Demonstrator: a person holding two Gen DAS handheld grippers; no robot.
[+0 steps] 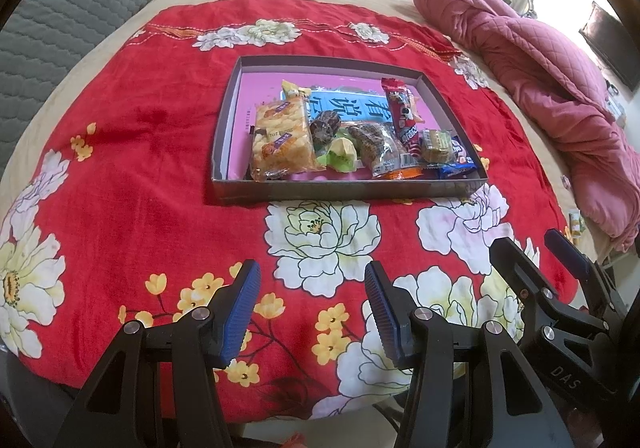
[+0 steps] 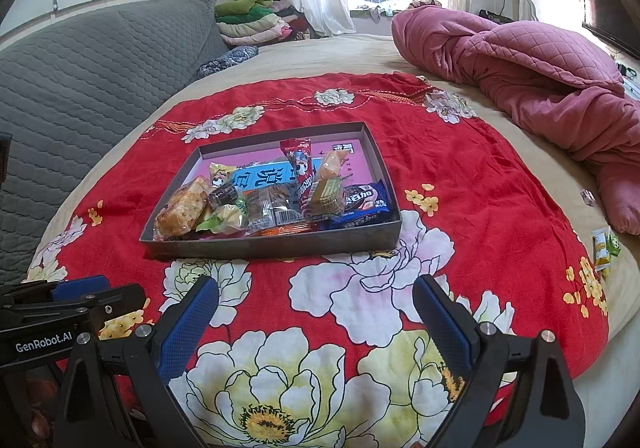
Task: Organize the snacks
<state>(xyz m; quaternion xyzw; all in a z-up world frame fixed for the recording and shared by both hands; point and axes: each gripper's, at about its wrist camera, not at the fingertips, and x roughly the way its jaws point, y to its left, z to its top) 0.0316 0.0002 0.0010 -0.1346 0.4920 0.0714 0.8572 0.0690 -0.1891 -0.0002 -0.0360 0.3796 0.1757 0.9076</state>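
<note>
Snacks (image 1: 344, 135) piled in the near half of a shallow tray (image 1: 348, 189) on the red floral cloth (image 1: 120, 151); pile's long axis runs left-right. Tray lies far of both grippers; left gripper (image 1: 312, 312) half open, empty; right gripper (image 2: 316, 324) wide open, empty; neither clearly nearer.

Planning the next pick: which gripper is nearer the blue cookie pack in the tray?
Right, probably. The blue cookie pack sits at the tray's right front corner, ahead of the right gripper; the left gripper hangs further left.
</note>
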